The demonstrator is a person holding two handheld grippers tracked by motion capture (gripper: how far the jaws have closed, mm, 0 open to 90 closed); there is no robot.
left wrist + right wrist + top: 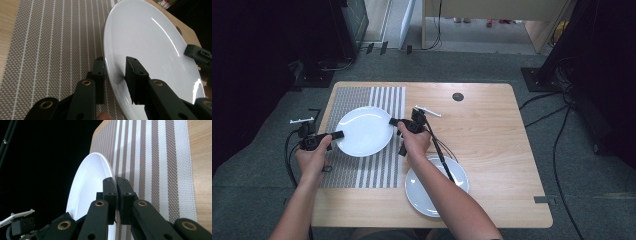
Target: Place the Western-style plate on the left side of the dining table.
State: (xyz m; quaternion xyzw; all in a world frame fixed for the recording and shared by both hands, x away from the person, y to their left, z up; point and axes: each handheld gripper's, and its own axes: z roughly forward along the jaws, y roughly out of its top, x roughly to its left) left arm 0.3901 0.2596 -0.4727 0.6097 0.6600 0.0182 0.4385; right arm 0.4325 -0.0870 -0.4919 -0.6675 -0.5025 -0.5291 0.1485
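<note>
One wooden table (492, 150), seen from above. One striped placemat (362, 170) on its left half. Two white plates: upper plate (364, 131) over the placemat, gripped at opposite rims; lower plate (422, 197) flat on bare wood near the front edge, partly under the right forearm. Two grippers: left gripper (334, 135) with jaws straddling the upper plate's left rim, right gripper (393, 121) with jaws pinched shut on its right rim.
</note>
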